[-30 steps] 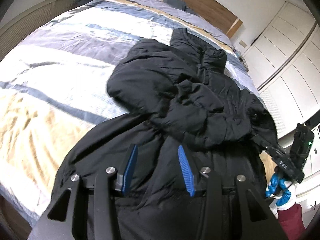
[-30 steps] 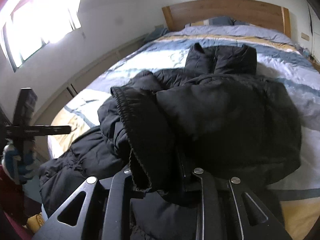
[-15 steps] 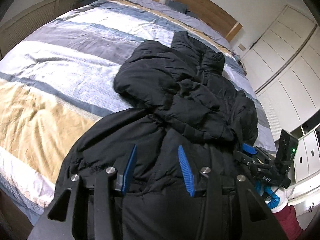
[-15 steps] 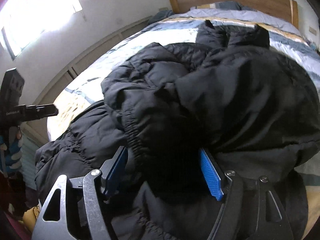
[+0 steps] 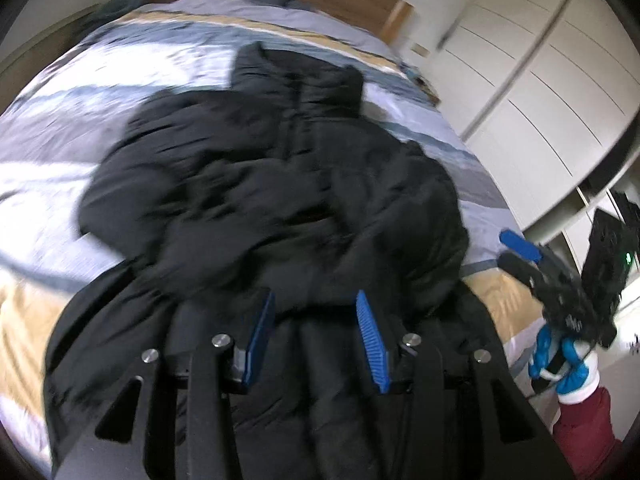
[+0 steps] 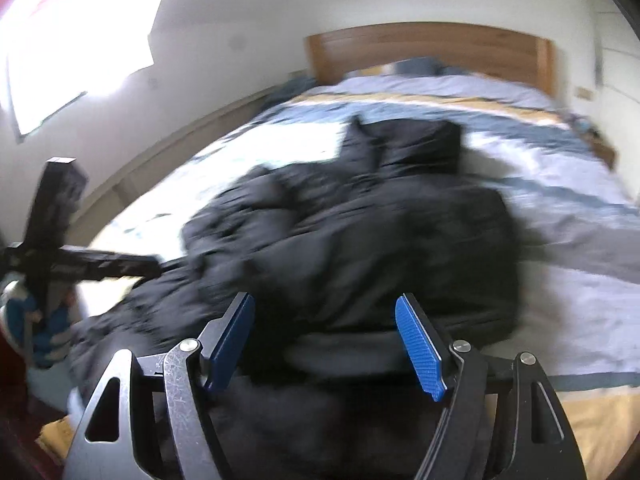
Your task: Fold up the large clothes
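A black puffer jacket [image 5: 288, 184] lies on the striped bed, collar toward the headboard, sleeves folded over its front; it also shows in the right wrist view [image 6: 360, 240]. My left gripper [image 5: 316, 320] is open and empty, hovering above the jacket's lower part. My right gripper [image 6: 326, 328] is open and empty, just above the jacket's lower right side. The right gripper also shows at the right edge of the left wrist view [image 5: 520, 252]. Both views are motion-blurred.
The bed [image 5: 80, 92] has a blue, white and yellow striped cover and a wooden headboard [image 6: 432, 48]. White wardrobe doors [image 5: 532, 68] stand to the right of the bed. A bright window [image 6: 68, 28] is on the left wall.
My right gripper let go of the sleeve, opened, and pulled back from the jacket. The sleeve now lies on the jacket. My left gripper stayed open and shifted right.
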Demonstrator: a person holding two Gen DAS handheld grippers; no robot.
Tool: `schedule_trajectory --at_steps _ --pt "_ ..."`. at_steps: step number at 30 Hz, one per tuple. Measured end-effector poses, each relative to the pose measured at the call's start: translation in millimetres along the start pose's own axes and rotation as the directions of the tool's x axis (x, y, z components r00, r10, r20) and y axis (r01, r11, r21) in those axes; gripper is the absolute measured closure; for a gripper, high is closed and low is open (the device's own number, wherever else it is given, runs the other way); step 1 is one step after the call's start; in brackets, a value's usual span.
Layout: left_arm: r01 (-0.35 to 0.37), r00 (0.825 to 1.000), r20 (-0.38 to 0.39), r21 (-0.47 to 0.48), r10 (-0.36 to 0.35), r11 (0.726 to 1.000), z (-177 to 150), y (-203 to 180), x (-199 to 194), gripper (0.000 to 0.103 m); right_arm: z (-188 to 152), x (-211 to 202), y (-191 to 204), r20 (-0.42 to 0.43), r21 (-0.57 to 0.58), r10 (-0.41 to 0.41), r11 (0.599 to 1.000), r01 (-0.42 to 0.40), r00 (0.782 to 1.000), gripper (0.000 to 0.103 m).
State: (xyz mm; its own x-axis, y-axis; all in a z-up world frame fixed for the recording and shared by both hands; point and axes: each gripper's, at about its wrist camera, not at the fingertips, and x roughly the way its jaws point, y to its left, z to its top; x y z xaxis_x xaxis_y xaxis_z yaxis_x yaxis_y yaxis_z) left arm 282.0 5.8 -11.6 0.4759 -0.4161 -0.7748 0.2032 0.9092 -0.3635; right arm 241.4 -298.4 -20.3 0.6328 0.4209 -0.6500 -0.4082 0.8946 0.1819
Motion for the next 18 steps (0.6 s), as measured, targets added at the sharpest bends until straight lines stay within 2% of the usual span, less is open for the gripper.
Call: schedule_trajectory --at_steps 2,6,9,14,16,18 --pt "0.006 1.0 0.0 0.012 -0.006 1.0 11.0 -13.1 14.9 0.062 9.6 4.2 -24.9 0.009 0.025 -0.062 0.998 0.062 0.998 0.031" --pt "0.014 1.0 -0.014 0.055 -0.013 0.998 35.3 -33.8 53.7 0.062 26.7 26.6 -53.9 0.005 0.041 -0.116 0.992 0.116 0.993 0.031" --pt "-0.038 0.998 -0.044 0.093 0.042 0.995 41.5 -34.3 82.7 0.062 34.5 52.4 -71.5 -0.011 0.062 -0.123 0.99 0.124 0.992 0.031" --pt "-0.062 0.99 -0.121 0.075 0.071 0.995 31.8 -9.1 130.4 0.06 14.6 107.9 -101.8 -0.114 0.106 -0.141 0.983 0.153 0.983 0.03" --pt "-0.047 0.99 -0.13 0.062 0.055 0.997 27.4 -2.5 139.2 0.058 -0.4 129.0 -113.6 -0.168 0.141 -0.136 0.977 0.16 0.976 0.025" --pt "-0.029 0.99 -0.137 0.079 0.04 0.996 29.3 -5.3 135.5 0.058 -9.0 136.7 -124.1 -0.187 0.192 -0.126 0.968 0.162 0.974 0.022"
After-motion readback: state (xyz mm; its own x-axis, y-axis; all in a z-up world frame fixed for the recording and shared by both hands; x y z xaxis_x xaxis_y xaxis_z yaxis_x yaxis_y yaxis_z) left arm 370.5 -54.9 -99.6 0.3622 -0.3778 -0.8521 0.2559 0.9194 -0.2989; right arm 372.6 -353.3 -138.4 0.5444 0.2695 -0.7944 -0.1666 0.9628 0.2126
